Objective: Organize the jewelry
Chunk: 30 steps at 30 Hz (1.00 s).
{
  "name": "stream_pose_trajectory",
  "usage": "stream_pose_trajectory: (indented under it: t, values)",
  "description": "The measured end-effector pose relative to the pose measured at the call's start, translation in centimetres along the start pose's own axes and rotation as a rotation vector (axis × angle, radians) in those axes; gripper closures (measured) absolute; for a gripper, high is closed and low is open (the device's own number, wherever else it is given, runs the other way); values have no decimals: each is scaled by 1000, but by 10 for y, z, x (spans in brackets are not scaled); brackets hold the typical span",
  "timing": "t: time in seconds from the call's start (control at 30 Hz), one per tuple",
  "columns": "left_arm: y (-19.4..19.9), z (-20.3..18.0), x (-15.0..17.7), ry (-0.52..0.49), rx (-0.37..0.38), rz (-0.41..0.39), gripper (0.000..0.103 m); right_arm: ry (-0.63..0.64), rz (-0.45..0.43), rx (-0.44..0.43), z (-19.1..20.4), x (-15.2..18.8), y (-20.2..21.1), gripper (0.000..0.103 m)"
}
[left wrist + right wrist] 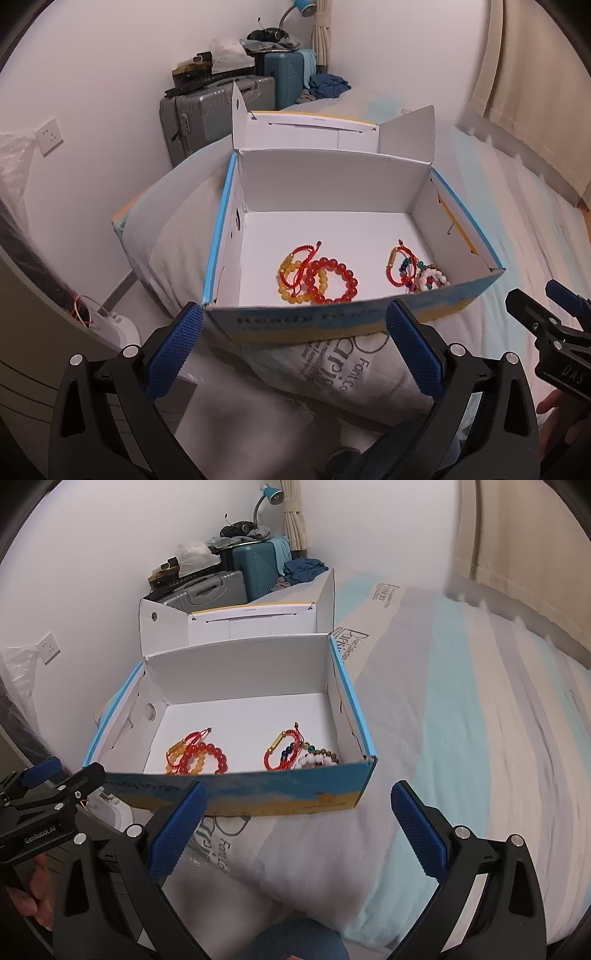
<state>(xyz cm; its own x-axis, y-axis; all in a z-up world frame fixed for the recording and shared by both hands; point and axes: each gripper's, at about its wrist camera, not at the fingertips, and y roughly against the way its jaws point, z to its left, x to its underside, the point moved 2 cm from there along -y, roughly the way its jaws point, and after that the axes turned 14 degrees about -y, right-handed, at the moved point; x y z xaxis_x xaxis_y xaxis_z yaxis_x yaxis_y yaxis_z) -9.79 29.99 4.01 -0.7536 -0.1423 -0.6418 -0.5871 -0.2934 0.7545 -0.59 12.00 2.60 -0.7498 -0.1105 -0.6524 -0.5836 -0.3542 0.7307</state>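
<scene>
Looking from the left wrist, the left gripper [295, 343] has its fingers spread wide and holds nothing. The open box [332, 325] sits on the bed [517, 258] right in front of it. The red bead bracelet [334, 281] lies straight ahead, past the near wall. The mixed bead pile [417, 275] lies further right. From the right wrist, the right gripper [299, 823] is wide and empty too. The mixed bead pile [303, 757] is straight ahead of it, so the right side looks closer to that one.
</scene>
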Motion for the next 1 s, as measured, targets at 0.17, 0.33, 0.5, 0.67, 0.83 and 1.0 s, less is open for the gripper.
stream_pose_trajectory:
  t: [0.17, 0.33, 0.5, 0.67, 0.83, 1.0]
  values:
    - [8, -1, 10, -6, -19, -3, 6, -2, -4, -3, 3, 10, 8, 7]
    - [18, -4, 16, -30, -30, -16, 6, -7, -11, 9, 6, 18, 20, 7]
    - [27, -4, 22, -31, -28, -28, 6, -10, -14, 16, 10, 22, 28, 7]
    - [31, -2, 26, -27, -29, -28, 6, -10, -26, 26, 13, 26, 35, 7]
    - [31, 2, 28, -16, -36, -23, 6, -9, -30, 26, 15, 28, 39, 7]
    - [33, 4, 30, -4, -49, -25, 6, -12, -31, 22, 15, 27, 40, 7]
